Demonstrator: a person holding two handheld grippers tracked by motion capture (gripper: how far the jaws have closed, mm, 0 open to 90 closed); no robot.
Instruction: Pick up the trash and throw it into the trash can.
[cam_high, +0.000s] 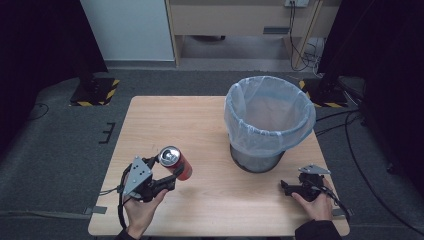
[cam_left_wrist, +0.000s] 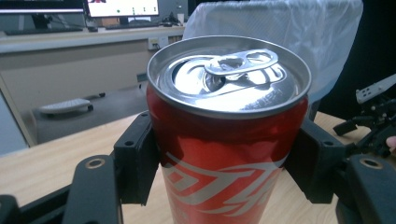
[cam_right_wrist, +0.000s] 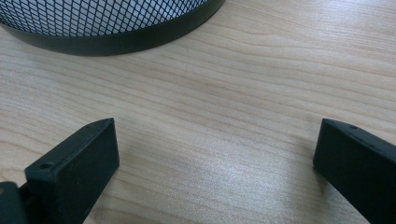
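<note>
can (cam_left_wrist: 227, 140) base below frame edge

No readable text anywhere (white swirl on red can (cam_left_wrist: 224, 154) illegible)

The lined bin (cam_high: 265, 125) blocks the table's (cam_high: 165, 120) far right; the left half seems open.

a red soda can (cam_high: 176, 162) with white lettering and a silver top, its pull tab (cam_left_wrist: 240, 62) lying flat, is clamped at its sides between the left gripper's (cam_high: 172, 176) jaws, tilted, above the table's near-left part.
</note>
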